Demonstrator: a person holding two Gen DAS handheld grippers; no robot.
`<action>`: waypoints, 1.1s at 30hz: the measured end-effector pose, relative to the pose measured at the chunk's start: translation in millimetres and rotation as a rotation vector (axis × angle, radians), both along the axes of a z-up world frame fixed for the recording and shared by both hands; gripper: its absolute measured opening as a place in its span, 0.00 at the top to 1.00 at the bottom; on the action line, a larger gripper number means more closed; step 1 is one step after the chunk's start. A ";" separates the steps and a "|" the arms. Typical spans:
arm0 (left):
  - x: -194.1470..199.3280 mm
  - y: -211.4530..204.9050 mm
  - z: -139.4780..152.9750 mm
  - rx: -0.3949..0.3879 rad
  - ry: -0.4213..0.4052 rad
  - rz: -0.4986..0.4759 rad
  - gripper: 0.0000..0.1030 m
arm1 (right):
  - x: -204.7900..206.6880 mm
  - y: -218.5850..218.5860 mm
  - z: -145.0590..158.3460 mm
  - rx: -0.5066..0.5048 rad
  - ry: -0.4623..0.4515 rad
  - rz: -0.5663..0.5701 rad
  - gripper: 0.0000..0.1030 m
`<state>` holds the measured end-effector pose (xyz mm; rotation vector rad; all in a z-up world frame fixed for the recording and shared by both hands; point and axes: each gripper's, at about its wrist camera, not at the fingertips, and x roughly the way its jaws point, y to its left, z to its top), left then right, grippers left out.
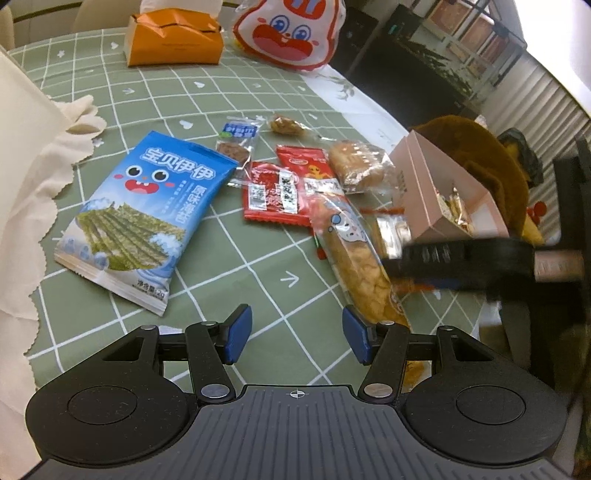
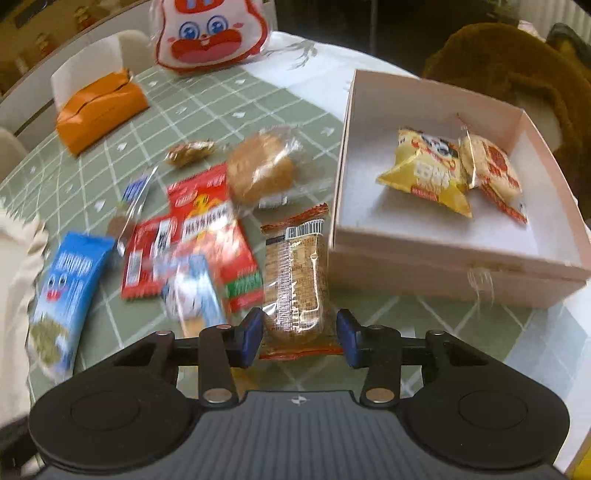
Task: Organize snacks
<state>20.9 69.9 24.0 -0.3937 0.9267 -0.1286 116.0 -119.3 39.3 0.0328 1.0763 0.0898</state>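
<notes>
Snacks lie on a green checked tablecloth (image 1: 258,236). My left gripper (image 1: 297,338) is open and empty above the cloth, with a long fried-snack packet (image 1: 354,254) just ahead of its right finger. A blue seaweed bag (image 1: 144,214) lies to the left, red packets (image 1: 275,192) in the middle. My right gripper (image 2: 300,338) has its pads on either side of a brown cake bar in clear wrap (image 2: 295,280); the jaws look close on it but not clearly pressed. The pink box (image 2: 436,254) to the right holds a yellow packet (image 2: 428,173) and a red-printed one (image 2: 495,170).
An orange tissue box (image 1: 173,38) and a rabbit-face bag (image 1: 290,31) stand at the far edge. A wrapped bun (image 2: 262,170), a small brown candy (image 2: 188,151) and a blue-labelled packet (image 1: 238,142) lie among the snacks. A cream cloth (image 1: 26,155) hangs at left. A brown cushion (image 2: 517,70) sits behind the box.
</notes>
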 end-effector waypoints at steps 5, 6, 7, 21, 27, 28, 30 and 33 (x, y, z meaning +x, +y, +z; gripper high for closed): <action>-3.0 4.1 0.6 -0.019 -0.003 0.015 0.42 | -31.7 -13.9 -1.8 0.054 0.051 0.013 0.59; -3.2 3.2 1.2 -0.021 -0.005 0.015 0.42 | -39.1 -15.6 -1.8 0.063 0.059 0.019 0.60; -3.4 1.8 2.1 -0.023 -0.007 0.012 0.42 | -47.1 -18.7 -2.5 0.067 0.066 0.023 0.60; -17.8 -66.5 27.4 0.043 -0.041 -0.093 0.42 | -105.4 -76.7 9.7 0.088 0.018 0.018 0.33; -18.6 -86.7 29.7 0.064 -0.023 -0.055 0.42 | -95.3 -106.6 15.5 0.095 0.009 0.002 0.31; -18.6 -89.3 29.1 0.066 -0.022 -0.054 0.42 | -94.4 -111.2 15.9 0.090 0.008 -0.003 0.31; -18.7 -91.1 27.9 0.081 -0.022 -0.028 0.42 | -94.9 -117.3 16.3 0.073 -0.010 0.017 0.31; -21.2 -84.8 28.5 0.080 -0.003 0.019 0.42 | -93.9 -118.7 14.3 0.045 -0.016 0.065 0.31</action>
